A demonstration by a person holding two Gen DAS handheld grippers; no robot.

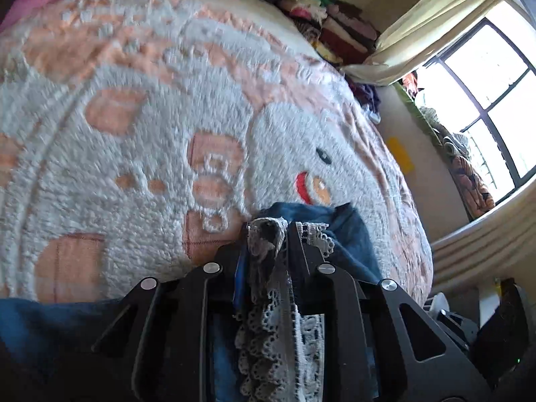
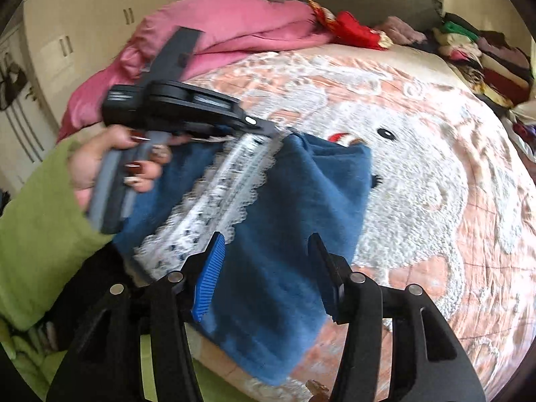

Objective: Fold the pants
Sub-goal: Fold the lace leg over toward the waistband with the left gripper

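Note:
Blue pants [image 2: 301,201] with a white lace trim [image 2: 227,194] lie bunched near the bed's front edge. In the left wrist view my left gripper [image 1: 268,229] is shut on the gathered lace trim [image 1: 264,301], with blue cloth [image 1: 348,231] beside its right finger. The right wrist view shows that same left gripper [image 2: 268,130] at the pants' far edge, held by a hand [image 2: 100,164] in a green sleeve. My right gripper [image 2: 266,238] stands open above the near part of the pants, blue pad [image 2: 209,274] on the left, and its pads press on nothing.
A fleecy peach and white bear blanket [image 2: 418,184] covers the bed. A pink duvet [image 2: 234,26] lies at the head. Stacked folded clothes [image 2: 485,53] line the far right side. A window [image 1: 485,100] and curtain are to the right; wardrobes [image 2: 83,16] stand on the left.

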